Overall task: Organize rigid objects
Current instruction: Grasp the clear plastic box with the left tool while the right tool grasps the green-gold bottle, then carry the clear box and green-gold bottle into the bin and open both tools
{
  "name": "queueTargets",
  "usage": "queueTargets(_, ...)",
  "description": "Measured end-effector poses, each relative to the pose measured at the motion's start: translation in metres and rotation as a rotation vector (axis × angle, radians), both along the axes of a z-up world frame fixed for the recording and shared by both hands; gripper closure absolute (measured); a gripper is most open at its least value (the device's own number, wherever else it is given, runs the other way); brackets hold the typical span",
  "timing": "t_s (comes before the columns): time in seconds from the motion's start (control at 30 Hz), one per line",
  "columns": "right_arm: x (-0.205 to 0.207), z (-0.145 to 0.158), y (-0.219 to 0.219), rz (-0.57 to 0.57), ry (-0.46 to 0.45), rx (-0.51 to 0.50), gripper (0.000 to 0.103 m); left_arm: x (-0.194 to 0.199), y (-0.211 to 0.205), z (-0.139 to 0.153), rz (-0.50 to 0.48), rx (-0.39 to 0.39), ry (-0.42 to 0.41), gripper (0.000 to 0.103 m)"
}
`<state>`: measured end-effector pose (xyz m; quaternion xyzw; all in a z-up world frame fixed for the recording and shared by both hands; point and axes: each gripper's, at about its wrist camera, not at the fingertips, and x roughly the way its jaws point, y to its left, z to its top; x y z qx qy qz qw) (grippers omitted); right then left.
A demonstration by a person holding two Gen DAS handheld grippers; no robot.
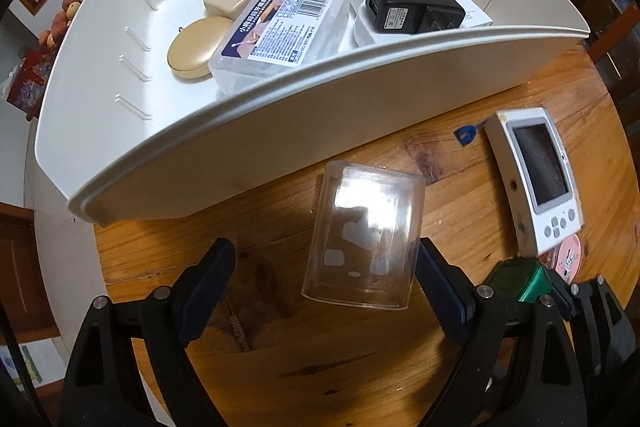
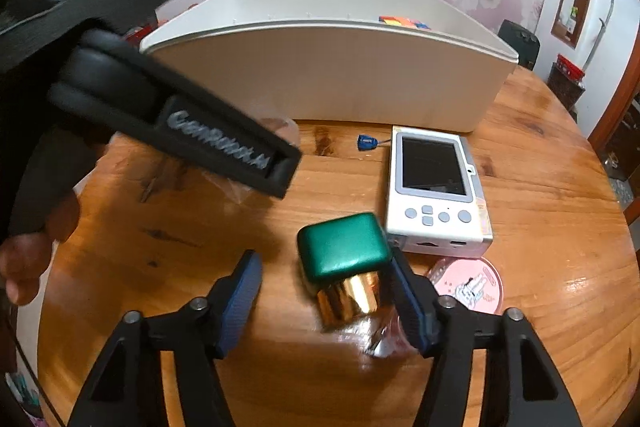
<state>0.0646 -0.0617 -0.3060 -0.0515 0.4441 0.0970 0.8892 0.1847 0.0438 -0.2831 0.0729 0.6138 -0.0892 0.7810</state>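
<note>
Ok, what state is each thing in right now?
White plastic bin: holds sorted items.
Clear plastic box: on the table, between open left gripper jaws.
Green-capped gold bottle: upright, between right gripper pads, left pad apart.
White handheld console: flat, screen dark.
</note>
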Motion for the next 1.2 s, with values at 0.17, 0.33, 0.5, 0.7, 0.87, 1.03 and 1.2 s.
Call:
queueTargets(0.17, 0.011, 0.001, -0.007, -0.007, 0.016, 0.025, 0.060, 0.009, 0.002, -0.004, 0.018, -0.012, 0.009, 0.012)
queueTargets(0.33, 0.011, 0.002, -0.009, 0.008, 0.030, 0.033, 0.060, 0.013, 0.003, -0.004, 0.043, -0.029, 0.016, 0.031)
queueTargets(0.5, 0.008, 0.004, -0.010, 0.004, 0.066, 0.053, 0.060, 0.008, 0.001, 0.004, 0.040, -0.054, 0.013, 0.050)
queueTargets(0.7, 0.000, 0.013, -0.009, 0.014, 0.087, 0.059, 0.060, -0.012, 0.004, 0.034, 0.043, -0.091, -0.014, 0.050)
queueTargets(0.87, 0.003, 0.044, -0.014, 0.023, 0.063, 0.066, 0.060, -0.018, 0.013, 0.091, 0.017, -0.130, -0.082, 0.050)
queueTargets(1.03, 0.014, 0.096, -0.019, 0.035, -0.008, 0.082, 0.060, -0.011, 0.020, 0.156, 0.008, -0.136, -0.197, 0.050)
queueTargets(1.2, 0.042, 0.164, -0.025, 0.053, -0.103, 0.095, 0.060, 0.016, 0.027, 0.209, 0.021, -0.138, -0.292, 0.050)
